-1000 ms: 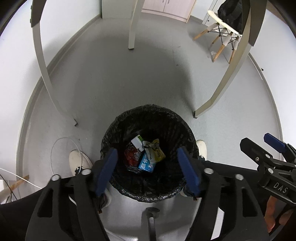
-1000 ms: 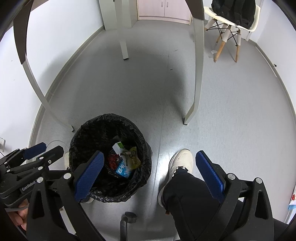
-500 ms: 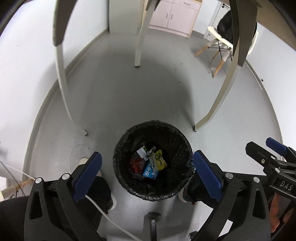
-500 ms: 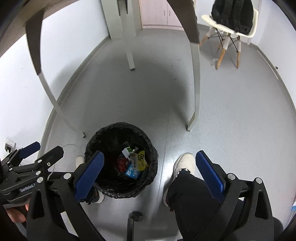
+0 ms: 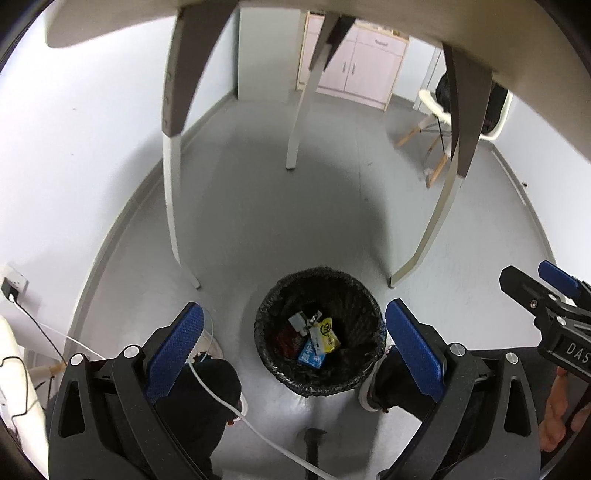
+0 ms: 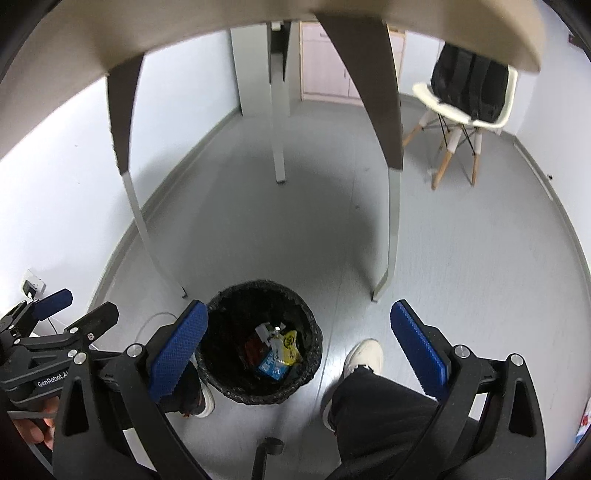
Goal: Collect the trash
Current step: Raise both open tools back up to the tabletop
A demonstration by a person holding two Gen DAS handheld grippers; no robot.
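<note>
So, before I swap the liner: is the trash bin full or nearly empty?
Nearly empty. Only a few wrappers lie at the bottom of the trash bin, its black liner walls bare above them.

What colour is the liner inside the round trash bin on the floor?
Black; the black plastic liner shows best in the left wrist view.

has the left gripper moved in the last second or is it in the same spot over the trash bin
Yes. The left gripper has risen away from the trash bin, which looks smaller now, and the table underside has come into view. Its jaws are wider open.

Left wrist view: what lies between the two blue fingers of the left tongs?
In the left wrist view, the black trash bin on the grey floor shows between the open left tongs, with wrappers inside it.
</note>
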